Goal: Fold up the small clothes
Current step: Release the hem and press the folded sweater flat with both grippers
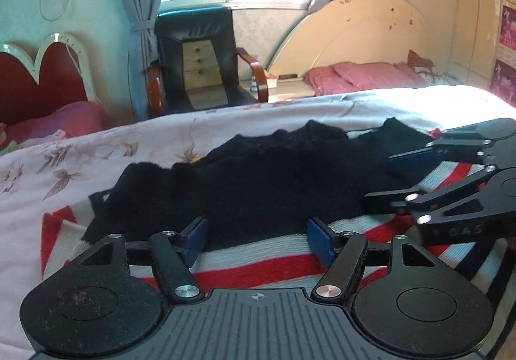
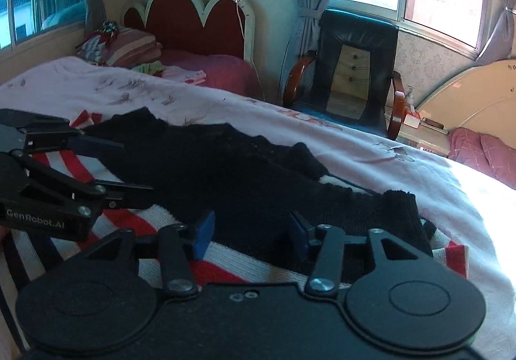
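From my left wrist, the left gripper [image 1: 256, 239] stands spread, pinching nothing, over the striped sweater [image 1: 258, 263] on the bed [image 1: 96, 147]. From my right wrist, the right gripper [image 2: 250, 234] is spread too; I judge its finger could drag the black fold [image 2: 225, 173] loose.

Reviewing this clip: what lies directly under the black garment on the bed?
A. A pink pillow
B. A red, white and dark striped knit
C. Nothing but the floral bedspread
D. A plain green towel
B: the black garment lies across a red, white and dark striped knit, whose stripes show along its near edge and at both ends in both wrist views, on the floral bedspread.
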The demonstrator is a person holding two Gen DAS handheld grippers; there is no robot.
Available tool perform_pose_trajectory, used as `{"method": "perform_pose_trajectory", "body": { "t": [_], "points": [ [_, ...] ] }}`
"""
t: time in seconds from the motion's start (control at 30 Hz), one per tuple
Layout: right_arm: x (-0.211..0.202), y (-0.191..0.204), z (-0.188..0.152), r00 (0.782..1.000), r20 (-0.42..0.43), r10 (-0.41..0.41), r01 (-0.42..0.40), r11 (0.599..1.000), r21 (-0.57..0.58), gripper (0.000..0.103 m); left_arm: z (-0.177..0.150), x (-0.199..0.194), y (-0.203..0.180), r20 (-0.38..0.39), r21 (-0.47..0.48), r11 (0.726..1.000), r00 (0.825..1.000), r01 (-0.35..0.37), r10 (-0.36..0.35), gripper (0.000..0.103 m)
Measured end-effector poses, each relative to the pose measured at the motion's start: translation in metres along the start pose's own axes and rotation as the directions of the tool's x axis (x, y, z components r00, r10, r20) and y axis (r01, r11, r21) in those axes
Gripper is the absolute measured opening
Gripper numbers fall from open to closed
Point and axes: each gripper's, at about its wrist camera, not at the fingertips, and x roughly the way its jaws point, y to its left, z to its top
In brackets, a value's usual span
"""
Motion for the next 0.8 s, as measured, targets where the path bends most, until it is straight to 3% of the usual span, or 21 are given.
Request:
{"method": "perform_pose_trajectory", "body": {
  "t": [0.07, 0.13, 0.23, 0.3, 0.33, 0.4, 0.47, 0.63, 0.73, 0.8],
  "points": [
    [-0.007, -0.011, -0.008, 1.000, -0.011, -0.016, 0.016, 1.000, -0.027, 0.053, -0.010, -0.010, 0.029, -0.003, -0.046, 0.998, 0.999, -0.033, 0.033, 0.068],
    [-0.023, -0.044, -0.021, 0.995, -0.040, -0.095, 0.097, 0.995, 0.037, 0.045, -0.023, -0.021, 0.061, 0.011, -0.043, 0.996, 0.997, -0.077, 0.078, 0.068],
    [-0.046, -0.094, -0.048, 0.987, -0.055, -0.151, 0.157, 0.980, 0.119, 0.050, -0.035, -0.033, 0.091, -0.003, -0.062, 0.990, 0.992, -0.130, 0.130, 0.069],
    [-0.056, -0.107, -0.057, 0.988, -0.054, -0.143, 0.149, 0.979, 0.142, 0.054, -0.035, -0.040, 0.099, -0.002, -0.114, 0.983, 0.990, -0.143, 0.144, 0.069],
    [-0.061, -0.107, -0.056, 0.986, -0.050, -0.158, 0.164, 0.974, 0.157, 0.051, -0.032, -0.046, 0.096, 0.011, -0.136, 0.976, 0.985, -0.168, 0.171, 0.069],
    [-0.077, -0.097, -0.051, 0.984, 0.015, -0.177, 0.171, 0.967, 0.189, 0.047, -0.026, -0.058, 0.079, 0.075, -0.143, 0.982, 0.988, -0.120, 0.132, 0.069],
    [-0.085, -0.077, -0.045, 0.989, 0.061, -0.134, 0.119, 0.973, 0.198, 0.047, -0.019, -0.063, 0.046, 0.106, -0.091, 0.994, 0.991, -0.067, 0.076, 0.069],
    [-0.064, -0.002, -0.036, 1.000, 0.021, -0.003, 0.001, 0.995, 0.097, 0.046, -0.020, -0.049, -0.030, 0.065, 0.030, 0.999, 0.998, 0.023, -0.025, 0.069],
    [-0.056, 0.024, -0.043, 0.999, -0.028, -0.017, 0.018, 0.999, 0.039, 0.047, -0.032, -0.046, -0.042, 0.019, 0.068, 0.997, 0.999, 0.026, -0.027, 0.069],
    [-0.062, 0.029, -0.053, 0.998, -0.032, -0.046, 0.046, 0.999, -0.010, 0.048, -0.044, -0.056, -0.027, 0.026, 0.041, 0.999, 1.000, 0.016, -0.017, 0.069]
  ]
}}
